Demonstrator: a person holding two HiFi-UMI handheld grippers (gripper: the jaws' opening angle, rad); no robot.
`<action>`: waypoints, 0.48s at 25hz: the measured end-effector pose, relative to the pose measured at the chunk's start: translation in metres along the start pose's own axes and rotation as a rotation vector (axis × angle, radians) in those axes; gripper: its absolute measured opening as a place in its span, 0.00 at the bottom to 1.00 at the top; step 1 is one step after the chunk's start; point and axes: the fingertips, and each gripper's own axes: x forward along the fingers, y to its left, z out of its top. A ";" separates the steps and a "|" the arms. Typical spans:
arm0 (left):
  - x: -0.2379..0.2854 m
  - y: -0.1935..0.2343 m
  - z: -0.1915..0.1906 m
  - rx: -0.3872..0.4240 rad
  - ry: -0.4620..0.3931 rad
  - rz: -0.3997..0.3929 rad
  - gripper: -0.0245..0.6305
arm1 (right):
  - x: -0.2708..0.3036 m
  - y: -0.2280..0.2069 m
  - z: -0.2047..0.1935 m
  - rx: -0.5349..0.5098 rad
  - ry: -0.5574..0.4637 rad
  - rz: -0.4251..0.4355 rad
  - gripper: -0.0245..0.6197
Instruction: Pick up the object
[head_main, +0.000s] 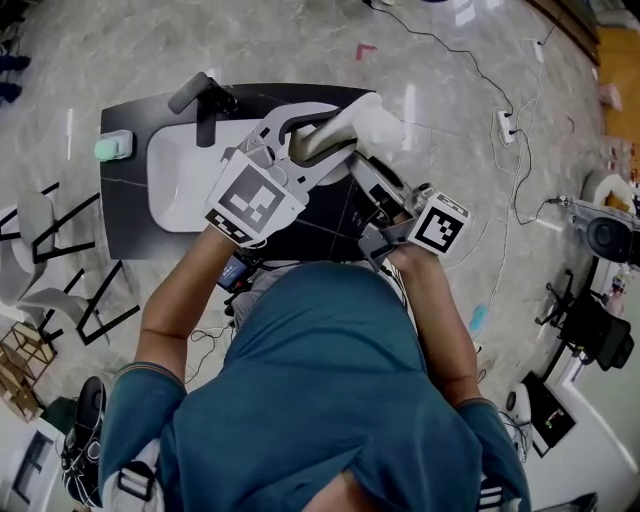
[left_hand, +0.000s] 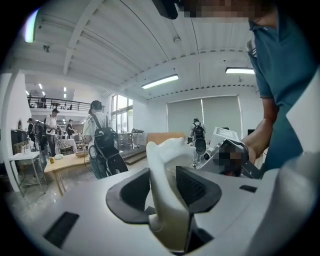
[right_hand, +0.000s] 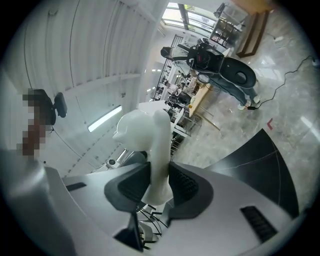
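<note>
The object is a smooth white curved piece (head_main: 352, 128), held up in the air above the black table (head_main: 125, 215). Both grippers grip it from opposite ends. In the head view my left gripper (head_main: 305, 145) reaches it from the left and my right gripper (head_main: 372, 178) from the lower right. In the left gripper view the white piece (left_hand: 167, 170) stands upright between the dark pads of the left gripper (left_hand: 166, 187). In the right gripper view the white piece (right_hand: 150, 145) rises through the right gripper (right_hand: 158, 181), with both pads pressed on its narrow stem.
Below the grippers a white basin (head_main: 180, 185) with a black tap (head_main: 205, 100) sits in the black table. A pale green block (head_main: 113, 146) lies at its left corner. Chairs (head_main: 50, 250) stand at the left, and cables and a power strip (head_main: 507, 125) lie on the floor. Several people (left_hand: 102, 145) stand far off.
</note>
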 end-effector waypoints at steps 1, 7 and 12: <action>-0.001 -0.001 -0.001 -0.002 0.000 0.000 0.29 | -0.001 -0.001 -0.002 0.000 0.006 -0.011 0.23; -0.003 -0.009 -0.001 -0.004 0.005 -0.003 0.29 | -0.008 0.001 -0.007 -0.001 0.023 -0.026 0.23; -0.001 -0.016 -0.005 -0.004 0.021 -0.008 0.29 | -0.013 -0.002 -0.012 0.011 0.031 -0.030 0.23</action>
